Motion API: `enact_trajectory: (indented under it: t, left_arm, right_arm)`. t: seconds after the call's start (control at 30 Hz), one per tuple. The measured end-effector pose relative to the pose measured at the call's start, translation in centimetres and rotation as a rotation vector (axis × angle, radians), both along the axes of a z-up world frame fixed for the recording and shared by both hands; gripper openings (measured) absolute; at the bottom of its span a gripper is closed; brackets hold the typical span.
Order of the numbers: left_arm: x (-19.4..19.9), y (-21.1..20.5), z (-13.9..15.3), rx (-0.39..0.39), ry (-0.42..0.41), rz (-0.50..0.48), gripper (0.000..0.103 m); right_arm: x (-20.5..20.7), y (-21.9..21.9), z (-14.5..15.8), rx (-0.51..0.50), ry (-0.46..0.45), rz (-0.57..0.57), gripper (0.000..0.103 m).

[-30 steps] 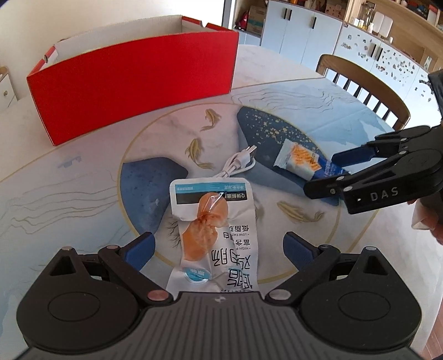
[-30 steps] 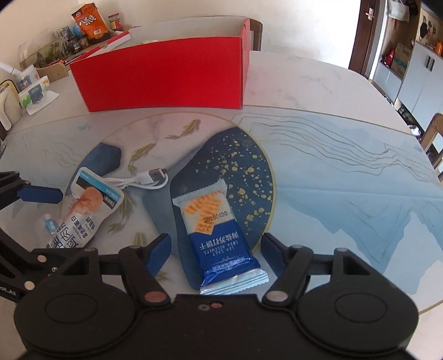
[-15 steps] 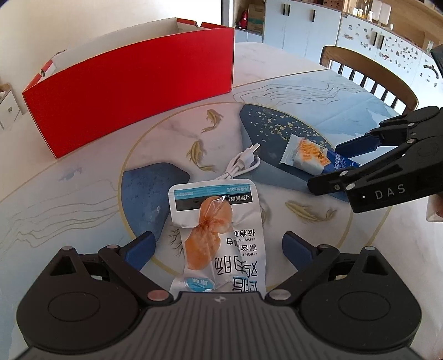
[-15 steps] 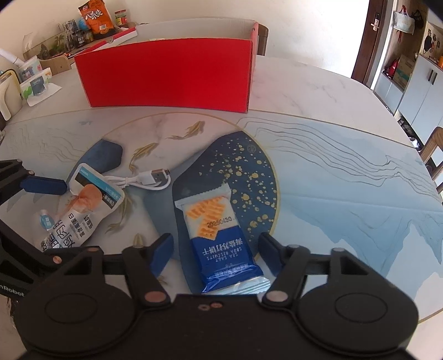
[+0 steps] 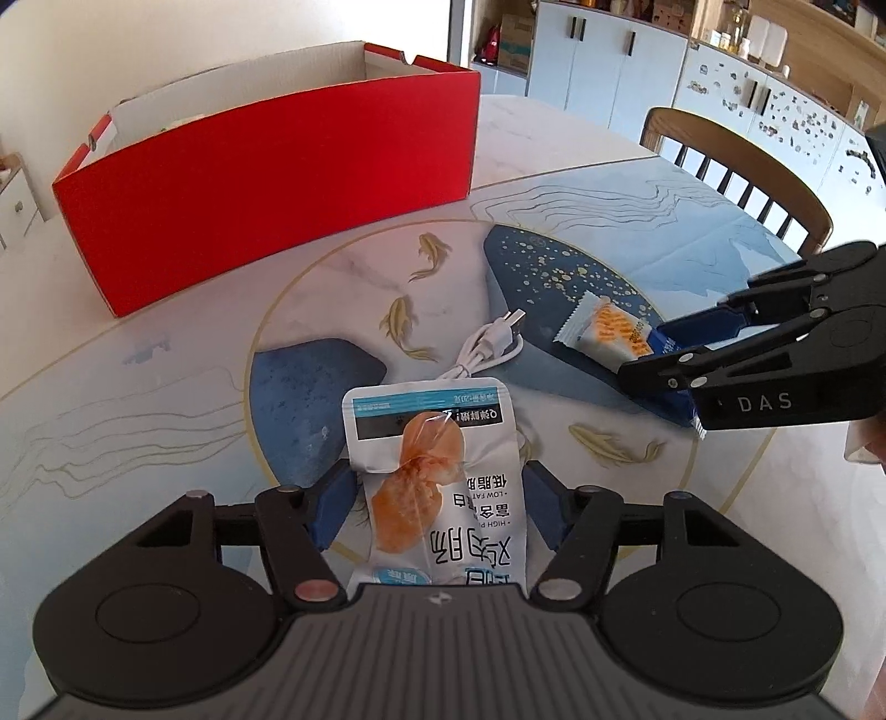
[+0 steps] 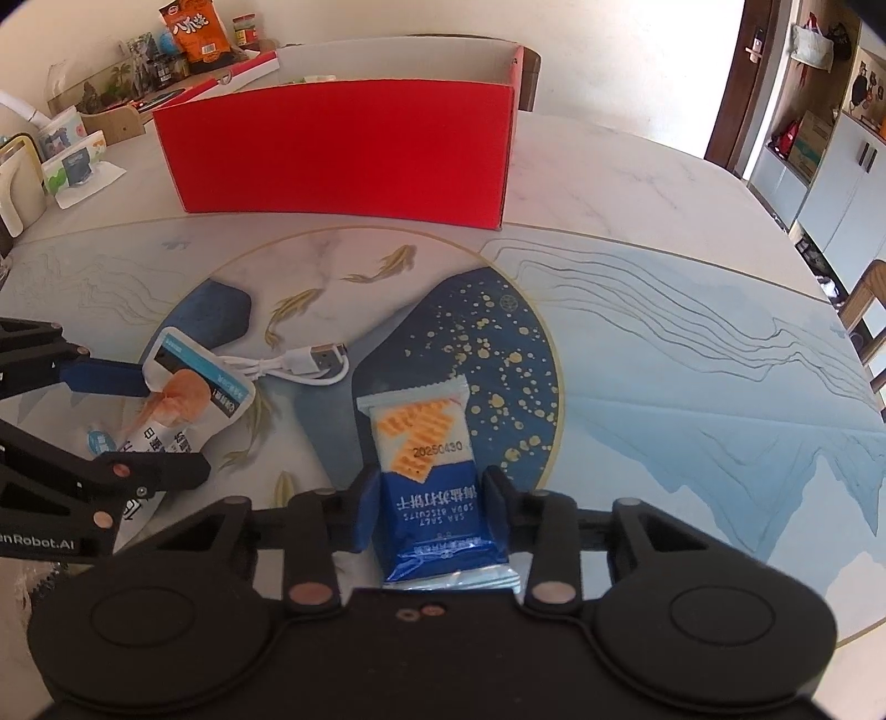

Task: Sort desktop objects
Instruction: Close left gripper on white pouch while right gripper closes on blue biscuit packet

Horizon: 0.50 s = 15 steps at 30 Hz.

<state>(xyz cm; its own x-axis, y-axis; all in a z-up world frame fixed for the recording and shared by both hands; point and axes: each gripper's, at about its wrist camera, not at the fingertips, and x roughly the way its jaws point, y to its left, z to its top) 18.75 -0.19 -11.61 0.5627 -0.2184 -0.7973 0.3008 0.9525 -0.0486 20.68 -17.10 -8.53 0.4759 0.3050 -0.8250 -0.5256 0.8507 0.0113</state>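
Note:
A white sausage snack packet point(image 5: 437, 443) lies on the patterned table between the blue pads of my left gripper point(image 5: 437, 498). Its jaws are closing, and the pads pinch the packet's sides so that it buckles. A blue and white soda biscuit packet point(image 6: 423, 437) sits between the pads of my right gripper point(image 6: 433, 498). Those jaws are closing too and press on both of its edges. In the left wrist view the right gripper point(image 5: 673, 351) holds the biscuit packet point(image 5: 609, 335) at the right. The left gripper point(image 6: 133, 423) shows at the left of the right wrist view.
A white USB cable point(image 5: 487, 354) lies coiled between the two packets. A long red cardboard box point(image 5: 266, 183), open on top, stands at the back of the table. A wooden chair point(image 5: 736, 171) stands past the right edge. Snack bags and jars point(image 6: 194, 33) crowd the far left.
Both pairs of jaws have closed in from wide open onto their packets. The sausage packet now buckles between the left pads. Neither hand has shifted.

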Motion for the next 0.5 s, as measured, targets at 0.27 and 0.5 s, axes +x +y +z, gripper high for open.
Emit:
enact_trajectory:
  t: [0.27, 0.5]
  left_arm:
    - [0.3, 1.1, 0.5, -0.05, 0.026, 0.045, 0.064]
    - [0.2, 1.6, 1.8, -0.067, 0.017, 0.07, 0.064]
  right_arm:
    - [-0.4, -0.3, 0.7, 0.03, 0.014, -0.03, 0.037]
    - [-1.0, 0.0, 2.3, 0.053, 0.007, -0.034, 0.037]
